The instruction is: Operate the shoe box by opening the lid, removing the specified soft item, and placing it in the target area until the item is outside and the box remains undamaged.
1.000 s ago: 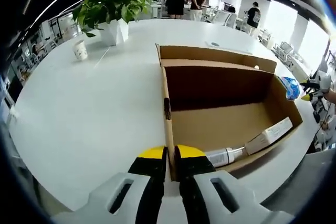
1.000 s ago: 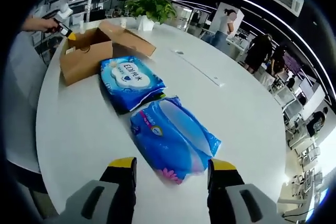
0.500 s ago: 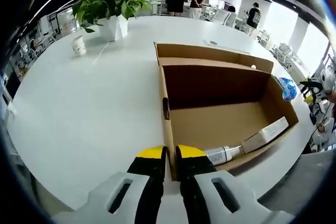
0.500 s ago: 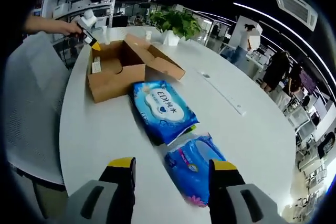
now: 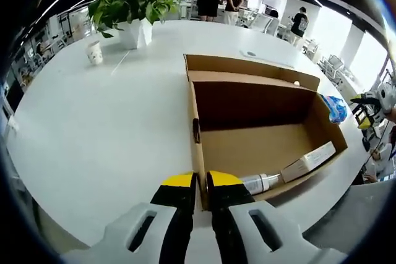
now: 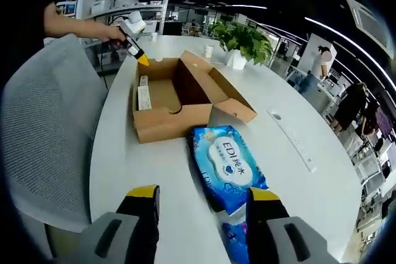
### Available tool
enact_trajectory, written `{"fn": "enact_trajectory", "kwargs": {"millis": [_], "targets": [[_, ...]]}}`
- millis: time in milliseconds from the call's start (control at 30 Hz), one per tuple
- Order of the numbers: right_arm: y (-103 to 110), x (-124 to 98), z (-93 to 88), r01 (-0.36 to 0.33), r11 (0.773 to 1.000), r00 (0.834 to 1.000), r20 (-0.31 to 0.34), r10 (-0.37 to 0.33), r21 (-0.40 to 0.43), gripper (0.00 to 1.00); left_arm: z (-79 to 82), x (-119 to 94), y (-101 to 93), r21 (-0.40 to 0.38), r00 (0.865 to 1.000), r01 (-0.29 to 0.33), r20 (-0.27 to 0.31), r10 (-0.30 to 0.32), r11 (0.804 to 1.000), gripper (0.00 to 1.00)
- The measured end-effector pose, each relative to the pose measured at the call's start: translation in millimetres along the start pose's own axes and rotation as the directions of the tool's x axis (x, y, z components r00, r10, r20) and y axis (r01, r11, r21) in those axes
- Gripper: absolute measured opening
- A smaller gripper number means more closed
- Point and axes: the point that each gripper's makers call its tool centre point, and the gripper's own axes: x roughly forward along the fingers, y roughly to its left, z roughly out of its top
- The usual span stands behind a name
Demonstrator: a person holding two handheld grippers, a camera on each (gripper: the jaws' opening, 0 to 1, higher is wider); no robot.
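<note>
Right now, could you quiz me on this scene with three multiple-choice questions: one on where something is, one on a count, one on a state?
1. Where does the wipes pack lie?
A. inside the box
B. on the table beside the box
C. on the chair

2. How many items lie inside the shoe box?
A. none
B. two
C. five

3. How is the left gripper?
A. wide open above the table
B. shut on the box wall
C. holding the plant

Answers:
1 B, the right gripper view shows it on the white table by the box.
2 B, a tube and a small carton.
3 B, its jaws pinch the cardboard edge.
</note>
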Motion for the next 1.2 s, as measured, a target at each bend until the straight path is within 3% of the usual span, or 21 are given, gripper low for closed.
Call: {"fn": "enact_trajectory", "kwargs": {"millis": [567, 1200], "targets": [[19.5, 31.1, 67.5, -0.08, 0.992, 0.994, 0.065, 0.087, -0.099, 0.54, -5.6, -4.4, 0.4, -0.035, 0.999, -0.003, -0.049, 0.001, 0.999, 0.05], [46.9, 65.1, 109.2, -0.195, 0.966, 0.975, 0.074, 0.21, -0.171, 0.5, -6.3, -5.3, -0.9, -0.1, 0.998, -0.013, -0.063, 0.006, 0.995, 0.03]]}}
